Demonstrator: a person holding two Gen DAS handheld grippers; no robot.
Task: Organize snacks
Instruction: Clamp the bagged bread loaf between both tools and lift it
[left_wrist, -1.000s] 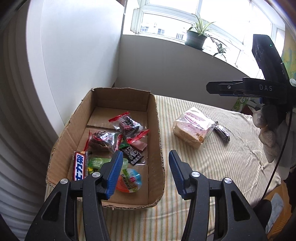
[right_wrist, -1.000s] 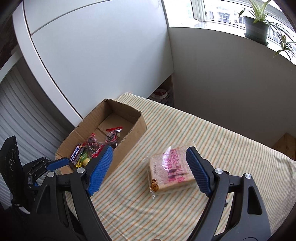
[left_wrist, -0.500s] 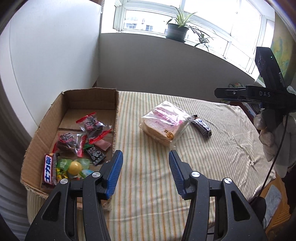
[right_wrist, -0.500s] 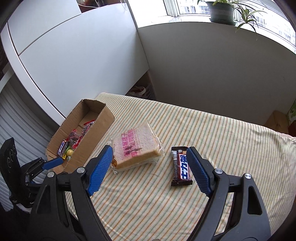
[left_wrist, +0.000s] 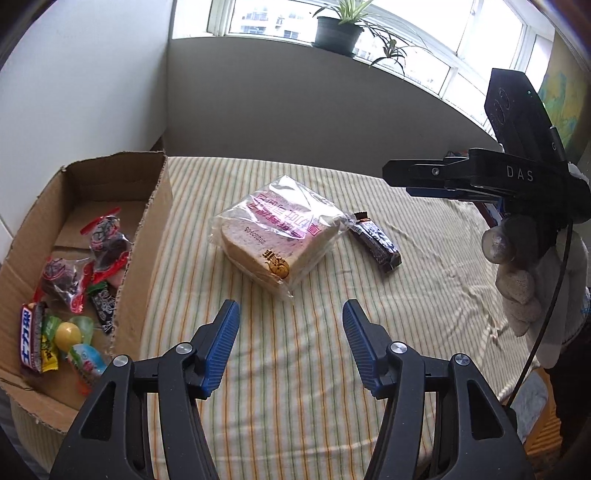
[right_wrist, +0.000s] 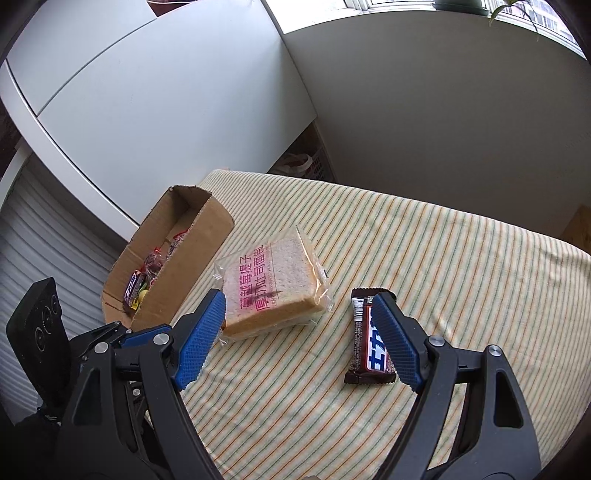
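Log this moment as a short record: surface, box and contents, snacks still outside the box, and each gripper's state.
surface: striped cloth
box: open cardboard box at the cloth's edge, beside the bread
box contents: several small wrapped snacks, including a chocolate bar and red-tied packets
outside box: bagged sliced bread and a dark chocolate bar, lying close together on the cloth
left gripper: open, empty, jaws just opened wider, bread ahead of it
right gripper: open wide, empty, above the cloth between the bread and the bar
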